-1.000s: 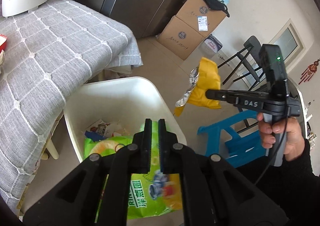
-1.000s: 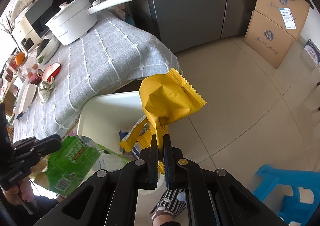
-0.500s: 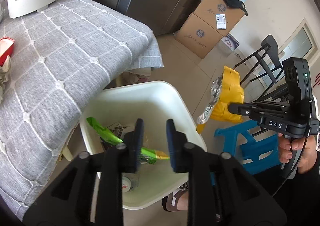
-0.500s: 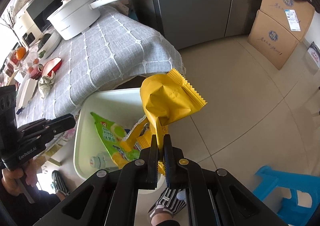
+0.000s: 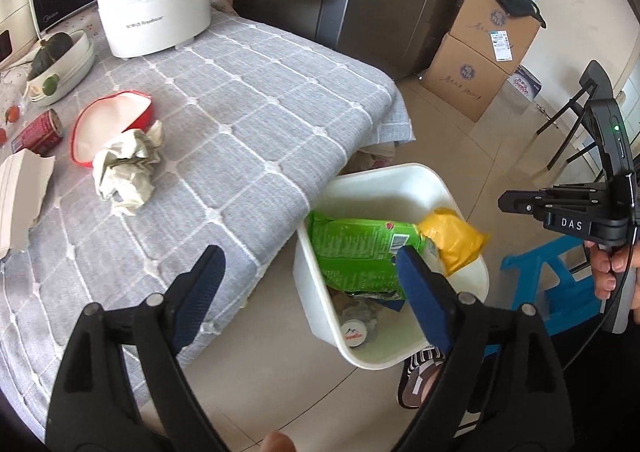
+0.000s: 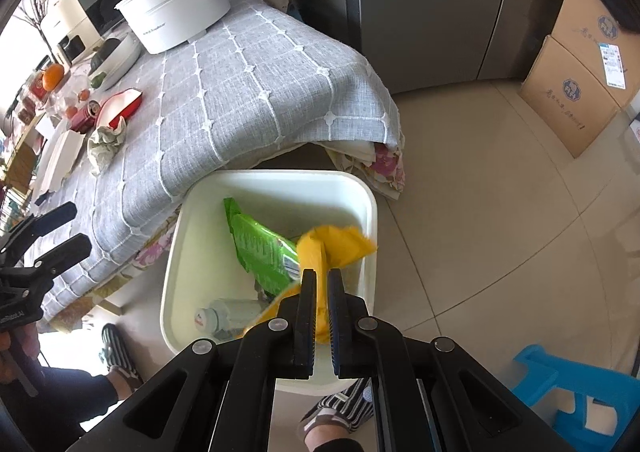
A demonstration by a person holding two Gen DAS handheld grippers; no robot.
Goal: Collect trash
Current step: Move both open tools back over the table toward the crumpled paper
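Note:
A white bin (image 5: 400,176) (image 6: 280,178) stands on the floor beside the table. A green snack bag (image 5: 360,252) (image 6: 260,248) lies inside it. My left gripper (image 5: 310,272) (image 6: 60,232) hangs above the table edge and bin, its jaws opening wide with nothing between them. A yellow bag (image 5: 456,240) (image 6: 340,244), blurred, hangs loose over the bin's near rim. It is just below my right gripper (image 6: 321,280) (image 5: 504,204). That gripper's jaws stand almost together; the bag shows behind the gap, apart from the tips in the left wrist view.
On the grey tablecloth (image 5: 248,124) lie crumpled paper (image 5: 128,168), a red bowl (image 5: 108,120), a can (image 5: 40,132) and a white pot (image 5: 156,16). Cardboard boxes (image 5: 476,64), a blue stool (image 6: 580,392) and a person's slippered foot (image 5: 420,380) are on the floor.
My left gripper opened, dropped the green bag into the bin and swung up toward the table. The yellow bag left the right gripper's tips and sank to the bin's rim.

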